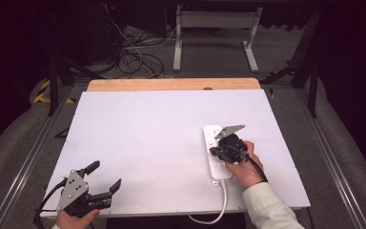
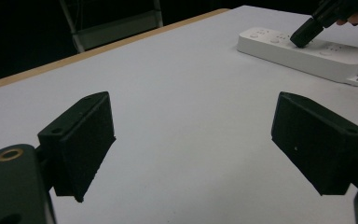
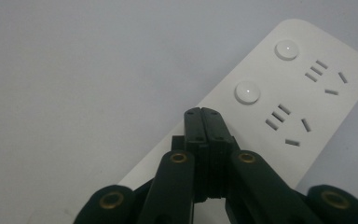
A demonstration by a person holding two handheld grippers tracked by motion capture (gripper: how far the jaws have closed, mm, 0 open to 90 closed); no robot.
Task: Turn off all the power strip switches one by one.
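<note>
White tabletop [image 1: 147,143] carries a power strip [image 1: 213,138] at right of centre. Right gripper [image 3: 203,116], jaws pressed together, tips touching the strip's face. Left gripper [image 1: 106,177], lower left, jaws wide apart, holding nothing.

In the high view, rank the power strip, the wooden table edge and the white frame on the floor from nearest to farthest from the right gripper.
1. Power strip: directly under the shut right gripper, right side of the table.
2. Wooden table edge: along the far side.
3. White frame: on the floor beyond the table.
</note>
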